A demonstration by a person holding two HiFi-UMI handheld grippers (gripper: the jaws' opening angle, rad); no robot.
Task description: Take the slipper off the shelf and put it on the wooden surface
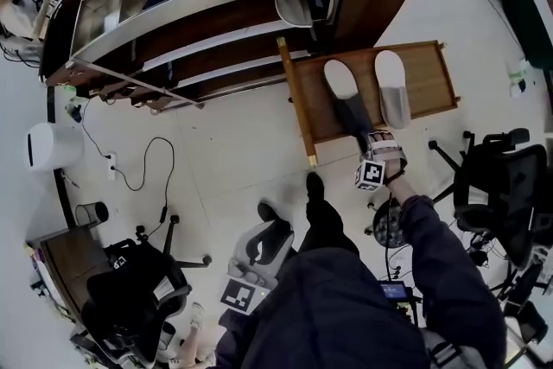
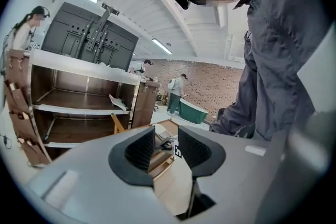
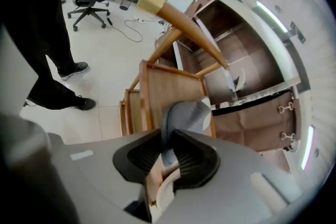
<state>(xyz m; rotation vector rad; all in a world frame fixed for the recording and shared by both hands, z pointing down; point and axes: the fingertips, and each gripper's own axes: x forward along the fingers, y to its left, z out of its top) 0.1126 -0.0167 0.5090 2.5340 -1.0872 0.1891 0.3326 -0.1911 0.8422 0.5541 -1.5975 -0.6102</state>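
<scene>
A low wooden surface (image 1: 428,78) stands on the floor in front of the dark shelf (image 1: 216,22). Two slippers are over it. The right one (image 1: 393,86), grey with a white toe, lies flat on the wood. The left slipper (image 1: 339,78) is in my right gripper (image 1: 354,112), whose pads are shut on its grey upper (image 3: 189,115) just above the wood (image 3: 163,86). Another pale slipper-shaped thing (image 2: 118,102) lies on a shelf board. My left gripper (image 2: 166,147) hangs low by the person's leg, open, with nothing between its jaws.
Black office chairs (image 1: 505,181) stand right of the wooden surface and at the lower left (image 1: 138,285). A cable (image 1: 143,164) and a white canister (image 1: 52,144) lie on the floor to the left. People (image 2: 176,93) stand far off by a green tub (image 2: 195,112).
</scene>
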